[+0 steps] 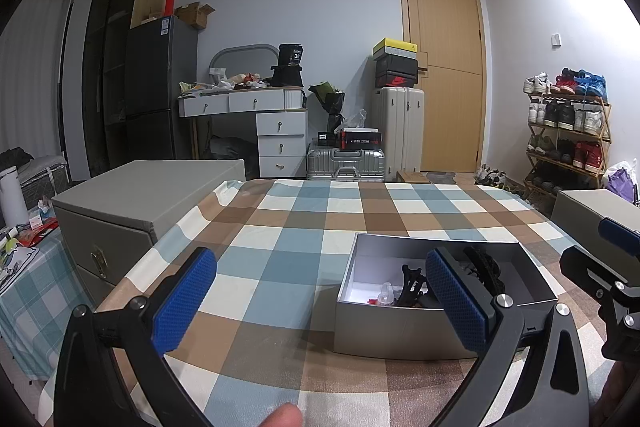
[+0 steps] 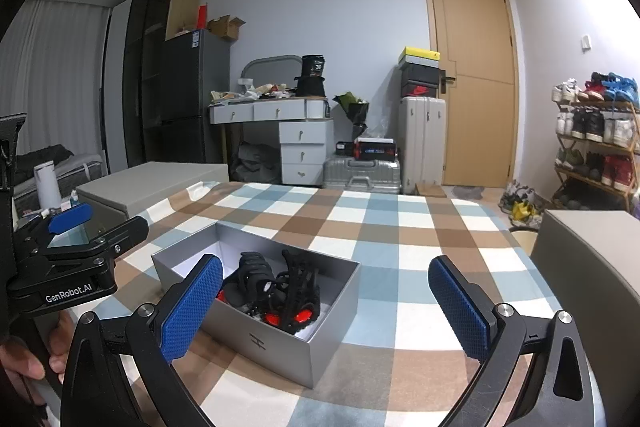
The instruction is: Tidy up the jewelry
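A grey open box (image 1: pixel 404 331) stands on the checked tablecloth; it also shows in the right wrist view (image 2: pixel 280 343). Inside lie black hair claws (image 2: pixel 276 283), red pieces (image 2: pixel 288 317) and a small clear item (image 1: pixel 386 293). My left gripper (image 1: pixel 320 299) is open and empty, hovering above the cloth just left of the box, its right finger (image 1: pixel 456 301) over the box's near side. My right gripper (image 2: pixel 326 307) is open and empty, its left finger (image 2: pixel 192 307) in front of the box's left part. The left gripper's body (image 2: pixel 72 259) appears at the left of the right wrist view.
A grey storage chest (image 1: pixel 132 211) stands at the table's left edge and another grey box (image 2: pixel 588 259) at the right edge. The checked cloth (image 1: pixel 332 219) covers the table. Beyond are a dresser, suitcases, a door and a shoe rack.
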The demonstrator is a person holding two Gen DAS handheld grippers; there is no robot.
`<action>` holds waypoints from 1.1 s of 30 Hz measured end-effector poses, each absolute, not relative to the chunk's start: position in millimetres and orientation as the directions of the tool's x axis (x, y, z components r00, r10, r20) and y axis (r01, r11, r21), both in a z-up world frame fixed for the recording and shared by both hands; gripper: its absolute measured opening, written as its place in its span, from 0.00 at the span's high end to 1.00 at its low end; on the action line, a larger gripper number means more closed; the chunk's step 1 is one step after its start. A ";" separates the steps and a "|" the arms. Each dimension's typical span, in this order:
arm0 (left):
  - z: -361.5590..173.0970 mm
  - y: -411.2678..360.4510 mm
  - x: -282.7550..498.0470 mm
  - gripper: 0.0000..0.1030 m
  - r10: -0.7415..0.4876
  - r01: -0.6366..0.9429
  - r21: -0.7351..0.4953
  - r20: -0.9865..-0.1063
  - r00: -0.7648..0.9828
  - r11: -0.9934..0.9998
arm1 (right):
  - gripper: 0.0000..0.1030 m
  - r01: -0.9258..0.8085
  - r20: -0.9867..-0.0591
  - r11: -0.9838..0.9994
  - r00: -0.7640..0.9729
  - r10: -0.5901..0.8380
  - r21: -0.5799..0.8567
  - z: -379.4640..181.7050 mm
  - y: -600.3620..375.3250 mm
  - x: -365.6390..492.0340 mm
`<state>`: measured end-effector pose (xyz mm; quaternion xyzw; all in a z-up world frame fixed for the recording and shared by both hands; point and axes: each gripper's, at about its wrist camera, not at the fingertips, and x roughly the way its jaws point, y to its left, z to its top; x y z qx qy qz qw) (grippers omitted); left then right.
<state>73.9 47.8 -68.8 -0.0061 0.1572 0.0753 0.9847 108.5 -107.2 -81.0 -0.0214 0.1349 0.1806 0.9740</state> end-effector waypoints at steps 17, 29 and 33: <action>-69.3 47.2 75.1 0.01 0.139 -0.142 0.011 -0.312 0.940 0.990 | 0.00 -0.362 -0.273 0.932 0.896 0.350 0.010 -81.4 -106.2 108.4; -69.8 43.5 76.8 0.01 0.116 -0.118 0.011 -0.313 0.943 0.993 | 0.00 -0.363 -0.274 0.932 0.895 0.352 0.012 -81.2 -105.4 110.1; -71.4 42.3 78.9 0.01 0.104 -0.106 0.009 -0.315 0.943 0.994 | 0.00 -0.363 -0.273 0.932 0.895 0.352 0.011 -80.8 -105.1 110.4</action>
